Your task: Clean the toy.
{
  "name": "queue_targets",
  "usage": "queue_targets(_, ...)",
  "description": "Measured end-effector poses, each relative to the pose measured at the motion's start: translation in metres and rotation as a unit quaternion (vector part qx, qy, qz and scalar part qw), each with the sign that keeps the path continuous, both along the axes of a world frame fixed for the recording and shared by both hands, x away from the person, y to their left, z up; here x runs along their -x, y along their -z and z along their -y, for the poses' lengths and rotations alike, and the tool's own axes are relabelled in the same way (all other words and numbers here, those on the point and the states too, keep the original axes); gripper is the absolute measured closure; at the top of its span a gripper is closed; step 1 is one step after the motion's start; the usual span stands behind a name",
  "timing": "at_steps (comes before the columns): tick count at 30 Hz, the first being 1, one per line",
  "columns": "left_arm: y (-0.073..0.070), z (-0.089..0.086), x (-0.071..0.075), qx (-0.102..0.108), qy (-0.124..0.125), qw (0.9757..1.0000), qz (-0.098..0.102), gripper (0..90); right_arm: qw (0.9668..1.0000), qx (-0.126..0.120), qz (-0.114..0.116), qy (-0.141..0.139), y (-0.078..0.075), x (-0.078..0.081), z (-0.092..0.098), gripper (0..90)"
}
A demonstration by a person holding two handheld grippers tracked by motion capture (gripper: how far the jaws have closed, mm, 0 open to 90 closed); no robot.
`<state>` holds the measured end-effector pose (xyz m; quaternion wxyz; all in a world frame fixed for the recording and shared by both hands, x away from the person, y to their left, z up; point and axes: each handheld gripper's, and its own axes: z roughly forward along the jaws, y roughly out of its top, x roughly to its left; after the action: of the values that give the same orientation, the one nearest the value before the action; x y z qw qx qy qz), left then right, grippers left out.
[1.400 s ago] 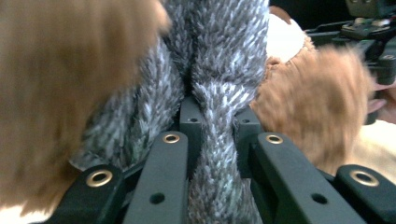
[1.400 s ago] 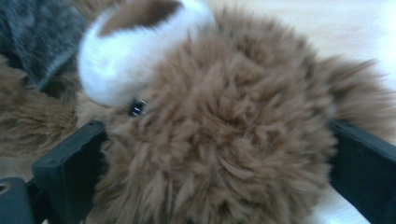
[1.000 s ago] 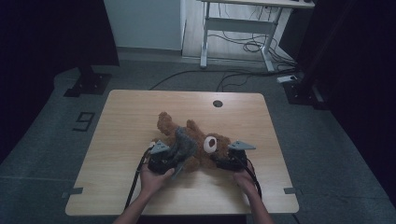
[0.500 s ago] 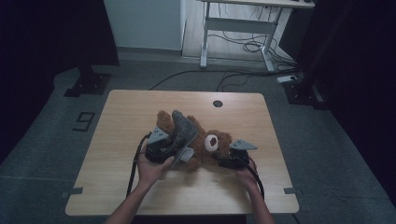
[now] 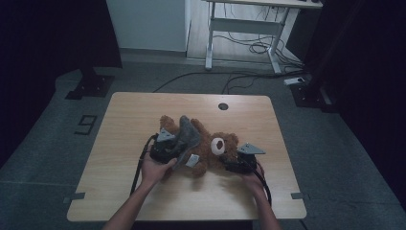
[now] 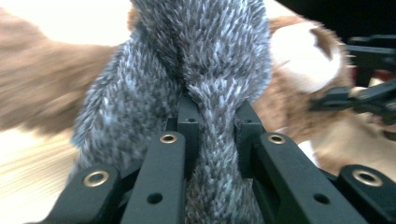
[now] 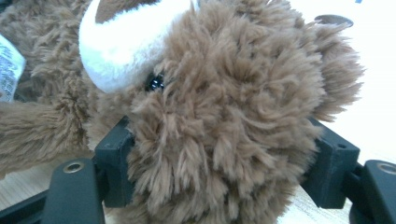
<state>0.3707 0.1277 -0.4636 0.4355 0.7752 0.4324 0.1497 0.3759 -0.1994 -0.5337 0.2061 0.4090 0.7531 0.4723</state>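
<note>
Left fingers (image 6: 212,126) clamped on grey knit cloth (image 6: 196,60), right fingers (image 7: 224,163) around teddy bear's head (image 7: 224,107).

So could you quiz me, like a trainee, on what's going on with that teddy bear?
1. True or false: the left hand-held gripper is shut on grey knit cloth.
2. Which part of the teddy bear sits between the right hand-held gripper jaws? A) a leg B) the head C) the tag
3. Fill in: the bear lies on a wooden ____.

Key
1. True: the cloth is bunched between the jaws.
2. B: its head; those jaws have just been opening, fur between them.
3. table.
</note>
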Motion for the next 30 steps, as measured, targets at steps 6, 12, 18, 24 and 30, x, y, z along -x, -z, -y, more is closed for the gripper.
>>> queue_targets(6,0.009,-0.030,-0.004,0.032,-0.024,0.9990,-0.021,77.8,0.9998,-0.016,-0.009,0.006,0.001,-0.001,0.001,25.6)
queue_targets(12,-0.012,0.013,0.008,0.042,0.040,0.9981,0.017,77.9,0.9996,-0.027,-0.009,0.007,0.002,-0.001,0.001,25.6)
queue_targets(18,-0.002,0.080,0.008,0.016,0.114,0.9933,-0.014,77.7,0.9997,-0.024,-0.007,0.008,0.003,0.000,0.001,25.6)
queue_targets(24,0.032,0.084,0.006,-0.007,0.114,0.9926,-0.041,77.6,0.9996,-0.018,-0.009,0.020,0.004,-0.002,0.003,26.7)
queue_targets(30,0.037,0.049,0.013,0.017,0.106,0.9931,-0.047,77.5,0.9996,-0.020,-0.008,0.019,0.004,-0.004,0.004,26.9)
